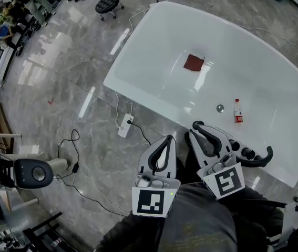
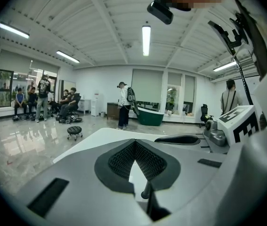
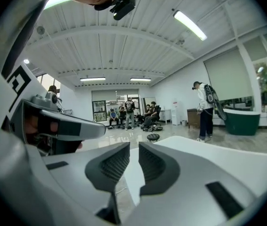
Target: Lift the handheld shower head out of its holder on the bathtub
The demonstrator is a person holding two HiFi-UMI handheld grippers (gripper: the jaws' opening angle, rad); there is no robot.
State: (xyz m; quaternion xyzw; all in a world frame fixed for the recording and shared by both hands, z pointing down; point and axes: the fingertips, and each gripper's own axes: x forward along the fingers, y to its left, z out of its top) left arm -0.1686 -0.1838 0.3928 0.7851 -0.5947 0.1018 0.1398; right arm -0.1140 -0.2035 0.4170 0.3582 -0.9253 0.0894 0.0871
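In the head view, the left gripper [image 1: 168, 139] and the right gripper [image 1: 193, 129] were held low and side by side at 6 o'clock, both aimed towards the white bathtub [image 1: 254, 67] that filled the 1 to 3 o'clock part of the frame. This looked like an approach, with the task not yet begun. The shower head [image 1: 255, 157] seemed to be the black curved piece on the tub's near rim at 4 o'clock, just beside the right gripper at its 3 o'clock and untouched. It was slim, dark and glossy, with a bent arm and small round knobs, though its holder could not be made out. A red cloth [image 1: 194, 62], a drain [image 1: 220, 108] and a small bottle [image 1: 237, 111] lay in the tub. In the left gripper view, the left gripper [image 2: 135, 147] had its ribbed pads pressed together at the tips with nothing caught between them, and only the tub's pale edge [image 2: 100, 136] lay ahead at 12 o'clock. In the right gripper view, the right gripper [image 3: 133, 149] had its pads slightly spread, with a narrow empty slot between them, probably readied for the slim handle. The shower head showed in neither gripper view.
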